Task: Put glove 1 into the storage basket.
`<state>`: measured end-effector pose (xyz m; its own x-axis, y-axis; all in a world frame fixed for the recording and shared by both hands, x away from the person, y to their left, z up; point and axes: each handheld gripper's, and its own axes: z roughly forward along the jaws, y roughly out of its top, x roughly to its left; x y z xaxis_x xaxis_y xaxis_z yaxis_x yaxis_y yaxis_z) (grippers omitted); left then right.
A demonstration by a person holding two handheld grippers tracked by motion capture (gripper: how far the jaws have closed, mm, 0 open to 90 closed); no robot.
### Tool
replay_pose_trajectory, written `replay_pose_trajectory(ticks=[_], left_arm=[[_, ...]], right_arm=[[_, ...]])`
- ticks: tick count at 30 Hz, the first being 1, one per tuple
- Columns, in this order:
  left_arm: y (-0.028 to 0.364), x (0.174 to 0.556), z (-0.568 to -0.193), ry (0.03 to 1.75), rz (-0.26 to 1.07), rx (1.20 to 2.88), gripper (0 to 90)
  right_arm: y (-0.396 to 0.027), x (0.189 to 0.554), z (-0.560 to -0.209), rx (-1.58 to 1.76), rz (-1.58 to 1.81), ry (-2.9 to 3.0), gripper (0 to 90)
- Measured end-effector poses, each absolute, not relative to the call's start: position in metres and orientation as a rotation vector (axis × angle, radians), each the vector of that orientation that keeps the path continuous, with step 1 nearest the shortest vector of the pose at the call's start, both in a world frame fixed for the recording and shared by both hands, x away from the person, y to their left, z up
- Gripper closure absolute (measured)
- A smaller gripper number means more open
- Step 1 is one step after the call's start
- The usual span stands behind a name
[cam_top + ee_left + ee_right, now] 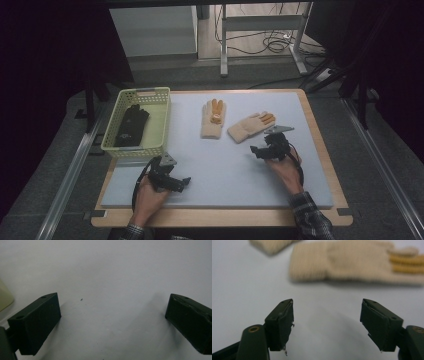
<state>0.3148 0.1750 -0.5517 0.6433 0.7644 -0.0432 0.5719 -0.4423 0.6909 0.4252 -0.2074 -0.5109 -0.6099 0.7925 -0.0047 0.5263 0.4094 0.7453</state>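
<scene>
Now reaching: right claw [257, 150] gaping, empty, closing on nearer cream glove [251, 126] at one o'clock on counter [230, 165]. Left claw [184, 183] released, idle. Next: nip cuff, carry to basket [161, 120].

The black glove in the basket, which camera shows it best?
The high view: the black glove lies whole inside the basket. The left gripper view catches just a pale corner, probably the basket, at its left edge.

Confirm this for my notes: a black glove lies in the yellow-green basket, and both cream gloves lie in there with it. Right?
Not quite. The black glove does lie in the yellow-green basket, but the two cream gloves lie outside it on the grey mat, as the high view shows.
</scene>
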Motion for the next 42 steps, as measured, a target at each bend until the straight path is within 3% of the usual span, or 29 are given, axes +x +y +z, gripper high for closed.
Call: replay_pose_trajectory(ticks=[10, 15, 21, 23, 27, 35, 36, 42], left_arm=[[0.175, 0.315, -0.552, 1.036, 0.357, 2.173, 0.3], [0.175, 0.315, -0.552, 1.035, 0.358, 2.175, 0.3], [0.175, 0.315, -0.552, 1.034, 0.359, 2.174, 0.3], [0.175, 0.315, -0.552, 1.035, 0.358, 2.174, 0.3], [0.175, 0.315, -0.552, 1.036, 0.357, 2.173, 0.3], [0.175, 0.315, -0.552, 1.036, 0.357, 2.173, 0.3], [0.175, 0.315, -0.552, 1.036, 0.357, 2.174, 0.3], [0.175, 0.315, -0.552, 1.036, 0.359, 2.174, 0.3]], right_arm=[[-0.178, 0.475, -0.497, 1.134, 0.946, 2.270, 25.1], [-0.165, 0.501, -0.503, 1.185, 0.905, 2.243, 18.4], [-0.159, 0.518, -0.517, 1.223, 0.812, 2.257, 19.5], [-0.163, 0.518, -0.518, 1.252, 0.818, 2.263, 33.8], [-0.167, 0.514, -0.518, 1.214, 0.810, 2.268, 53.0], [-0.166, 0.507, -0.507, 1.140, 0.801, 2.295, 67.2], [-0.169, 0.500, -0.496, 1.102, 0.836, 2.302, 75.9], [-0.172, 0.473, -0.473, 1.016, 0.957, 2.355, 78.0]])
